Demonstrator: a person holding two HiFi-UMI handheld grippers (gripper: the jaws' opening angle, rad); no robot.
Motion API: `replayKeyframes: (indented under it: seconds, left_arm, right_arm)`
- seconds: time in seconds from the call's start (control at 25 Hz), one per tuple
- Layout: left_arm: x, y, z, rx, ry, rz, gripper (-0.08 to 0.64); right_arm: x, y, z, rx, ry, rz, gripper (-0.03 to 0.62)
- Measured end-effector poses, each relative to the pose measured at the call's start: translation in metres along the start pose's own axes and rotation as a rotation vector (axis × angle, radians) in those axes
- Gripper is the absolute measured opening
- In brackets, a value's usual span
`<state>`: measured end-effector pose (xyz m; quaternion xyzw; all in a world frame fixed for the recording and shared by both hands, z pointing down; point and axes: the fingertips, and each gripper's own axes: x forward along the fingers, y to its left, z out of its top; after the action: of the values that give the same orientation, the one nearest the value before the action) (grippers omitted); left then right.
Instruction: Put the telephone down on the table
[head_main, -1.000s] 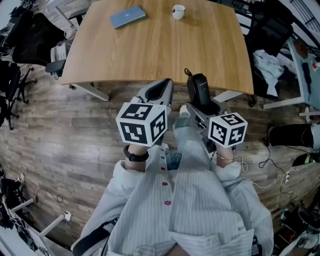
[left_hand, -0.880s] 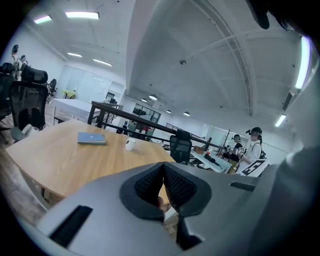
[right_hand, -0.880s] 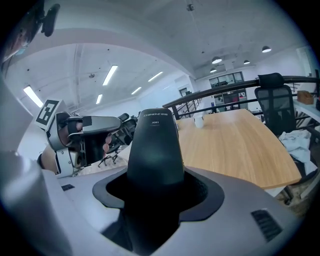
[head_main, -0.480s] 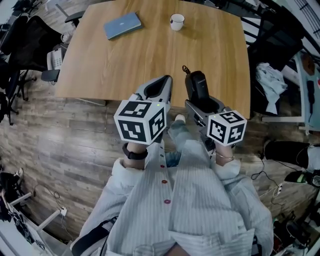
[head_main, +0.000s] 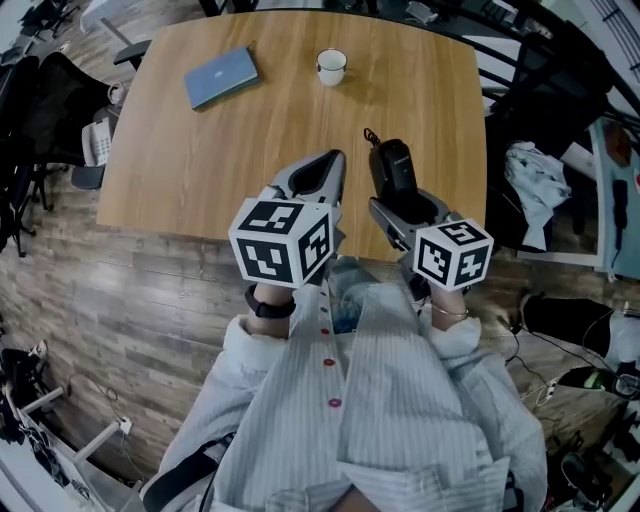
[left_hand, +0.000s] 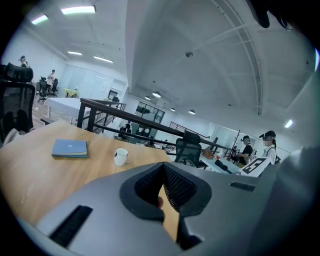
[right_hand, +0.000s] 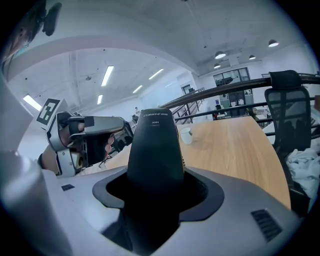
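A black telephone handset (head_main: 393, 168) stands upright between the jaws of my right gripper (head_main: 401, 205), which is shut on its lower part. It hangs over the near right part of the wooden table (head_main: 250, 150). In the right gripper view the telephone (right_hand: 155, 150) fills the middle of the right gripper (right_hand: 155, 196), with the table behind it. My left gripper (head_main: 325, 168) is beside it on the left, over the table's near edge, shut with nothing in it. The left gripper view shows the left gripper (left_hand: 162, 189) with its pads together.
A blue book (head_main: 220, 77) and a white cup (head_main: 331, 66) lie at the table's far side. Black office chairs (head_main: 40, 90) stand to the left, and a dark chair with a pale cloth (head_main: 535, 165) to the right. Cables (head_main: 545, 330) run over the wooden floor.
The table has come nearer in the head view. Both grippers, earlier short of its near edge, are now over it. The right gripper still holds the telephone.
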<state>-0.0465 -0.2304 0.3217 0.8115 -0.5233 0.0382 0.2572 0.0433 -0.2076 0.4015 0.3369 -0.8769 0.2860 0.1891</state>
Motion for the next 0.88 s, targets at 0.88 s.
replayKeyframes:
  seconds: [0.88]
  left_arm:
    - [0.088,-0.001,0.026,0.015,0.039,-0.029,0.009]
  right_arm:
    - [0.009,-0.081,0.044,0.029,-0.013,-0.048,0.291]
